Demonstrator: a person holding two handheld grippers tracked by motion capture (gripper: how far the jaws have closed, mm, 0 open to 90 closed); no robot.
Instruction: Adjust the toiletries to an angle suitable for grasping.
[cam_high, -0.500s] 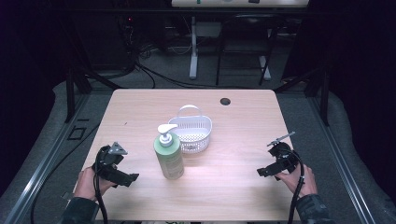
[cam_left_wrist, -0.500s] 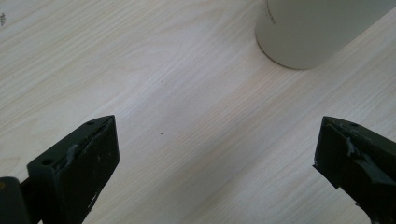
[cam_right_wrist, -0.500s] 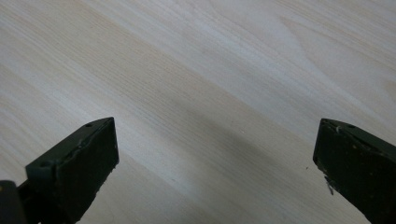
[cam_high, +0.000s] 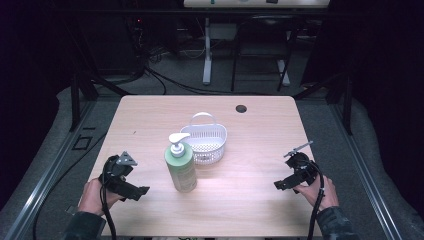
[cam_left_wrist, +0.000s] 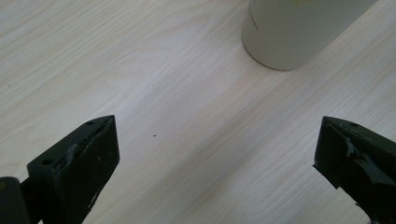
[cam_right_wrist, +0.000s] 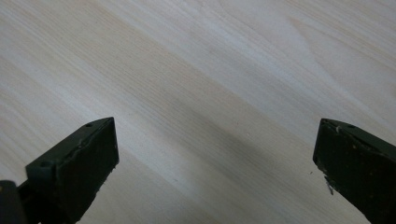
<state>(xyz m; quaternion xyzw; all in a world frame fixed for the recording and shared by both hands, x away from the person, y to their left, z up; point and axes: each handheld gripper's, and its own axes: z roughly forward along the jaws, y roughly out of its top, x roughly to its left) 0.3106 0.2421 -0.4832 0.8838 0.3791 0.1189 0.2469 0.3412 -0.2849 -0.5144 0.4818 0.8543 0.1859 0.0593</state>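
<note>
One pump bottle (cam_high: 181, 169) stood upright near the middle of the bench (cam_high: 150, 115), green body, white pump head pointing left. Couldn't tell how full it was. Right behind it, just beside or maybe touching, sat one white slotted basket (cam_high: 214, 146) with its handle up, and from the high view it looked like there was nothing in it.

Two tools total, one in each hand. The left tool (cam_high: 142, 190) was held low at the front left of the bench, jaws spread wide with nothing between them. In the left gripper view the bottle's base (cam_left_wrist: 299, 32) showed ahead of the jaws, near but apart. The right tool (cam_high: 278, 185) sat at the front right, well apart from the bottle, jaws also spread wide over bare wood.

One small dark hole (cam_high: 241, 108) sat near the bench's far edge.
</note>
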